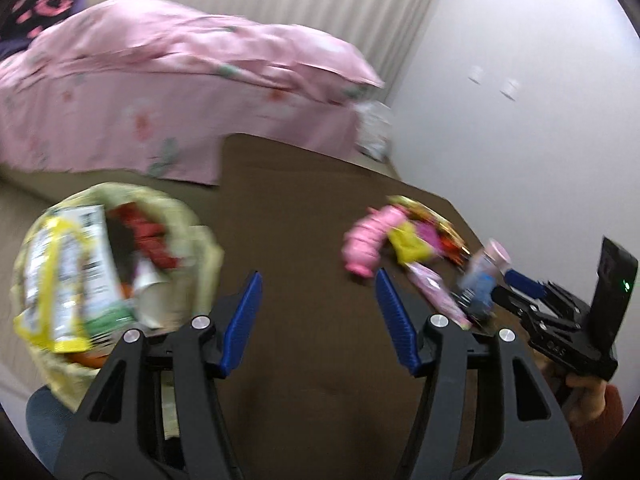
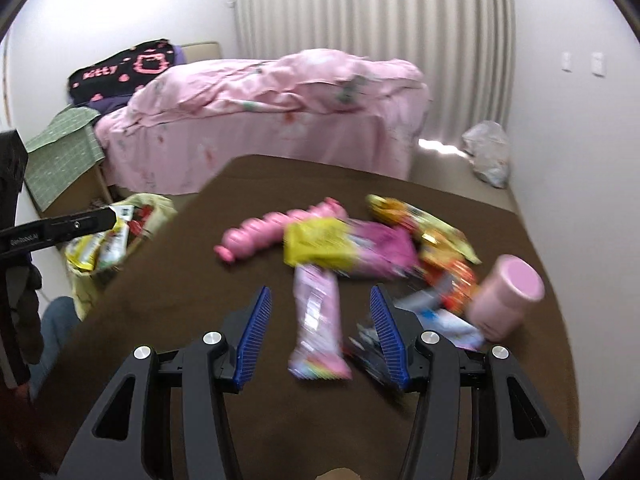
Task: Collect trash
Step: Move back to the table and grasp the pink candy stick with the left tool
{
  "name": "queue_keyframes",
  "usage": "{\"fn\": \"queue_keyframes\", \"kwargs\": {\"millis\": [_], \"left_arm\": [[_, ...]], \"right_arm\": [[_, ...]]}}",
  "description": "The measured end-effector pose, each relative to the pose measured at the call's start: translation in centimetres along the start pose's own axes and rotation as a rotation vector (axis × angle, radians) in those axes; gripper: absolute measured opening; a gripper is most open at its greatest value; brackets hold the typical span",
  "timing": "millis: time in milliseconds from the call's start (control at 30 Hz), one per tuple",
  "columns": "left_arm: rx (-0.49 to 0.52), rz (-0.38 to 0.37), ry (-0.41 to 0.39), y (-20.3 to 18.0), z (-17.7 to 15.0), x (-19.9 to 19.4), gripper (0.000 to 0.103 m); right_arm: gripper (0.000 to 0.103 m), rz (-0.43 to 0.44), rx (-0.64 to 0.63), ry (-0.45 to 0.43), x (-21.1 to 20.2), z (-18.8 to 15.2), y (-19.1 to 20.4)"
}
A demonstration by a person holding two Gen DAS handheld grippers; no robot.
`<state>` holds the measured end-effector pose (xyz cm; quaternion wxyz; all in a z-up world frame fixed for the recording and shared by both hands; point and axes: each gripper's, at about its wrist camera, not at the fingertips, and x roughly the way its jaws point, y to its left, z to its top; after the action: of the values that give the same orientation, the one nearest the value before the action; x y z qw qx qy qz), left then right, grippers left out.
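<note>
Trash lies on the brown table (image 2: 180, 288): a pink bottle (image 2: 276, 228), a yellow wrapper (image 2: 316, 240), a magenta wrapper (image 2: 384, 248), gold and orange wrappers (image 2: 424, 220), a pink cup (image 2: 506, 296) on its side. My right gripper (image 2: 320, 288) is open, with a long pink wrapper (image 2: 318, 320) lying flat between its fingers, untouched by the pads. My left gripper (image 1: 318, 274) is open and holds nothing, over bare table to the right of a yellowish trash bag (image 1: 120, 264) stuffed with wrappers. The pink bottle (image 1: 368, 240) lies just ahead on its right.
A bed with a pink cover (image 2: 280, 112) stands behind the table. There is a white plastic bag (image 2: 488, 152) on the floor by the curtain, and a green cloth (image 2: 64, 152) covers a box at left. A person's jeans-clad leg (image 2: 56, 332) is beside the trash bag (image 2: 120, 232).
</note>
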<state>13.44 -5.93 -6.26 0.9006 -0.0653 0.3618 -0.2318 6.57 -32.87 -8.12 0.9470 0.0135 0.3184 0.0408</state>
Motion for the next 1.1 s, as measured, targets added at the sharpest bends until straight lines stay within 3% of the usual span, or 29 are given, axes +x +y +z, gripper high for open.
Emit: {"fn": "queue_keyframes", "kwargs": {"millis": [100, 200, 400, 500, 567, 633, 700, 833, 1100], "left_arm": [[0.078, -0.082, 0.036, -3.0, -0.1, 1.6, 0.056], [0.11, -0.147, 0.085, -5.4, 0.1, 3.7, 0.056], [0.059, -0.199, 0.23, -9.6, 0.1, 9.0, 0.056], [0.087, -0.136, 0.288, -12.2, -0.4, 11.6, 0.056], [0.143, -0.053, 0.308, -13.7, -0.9, 13.0, 0.055], [0.183, 0.0, 0.322, -14.5, -1.4, 14.1, 0.048], [0.185, -0.001, 0.355, -14.6, -2.0, 14.9, 0.043], [0.206, -0.007, 0.351, -14.1, -2.7, 14.1, 0.022], [0.216, 0.028, 0.309, -11.5, -4.0, 8.4, 0.019]], "right_arm": [[0.057, 0.03, 0.057, -0.043, -1.3, -1.4, -2.1], [0.058, 0.045, 0.095, 0.004, -1.4, -2.0, -3.6], [0.058, -0.089, 0.072, -0.025, -2.8, -3.8, -5.3], [0.058, -0.057, 0.143, -0.036, -3.4, -4.8, -6.8], [0.058, -0.047, 0.177, -0.03, -3.6, -5.5, -7.6], [0.058, -0.052, 0.182, -0.026, -3.8, -5.9, -8.0], [0.058, -0.055, 0.18, -0.023, -4.0, -6.2, -8.2], [0.058, -0.05, 0.193, -0.008, -3.5, -6.6, -8.4], [0.058, -0.018, 0.114, 0.029, -1.7, -5.4, -5.6]]}}
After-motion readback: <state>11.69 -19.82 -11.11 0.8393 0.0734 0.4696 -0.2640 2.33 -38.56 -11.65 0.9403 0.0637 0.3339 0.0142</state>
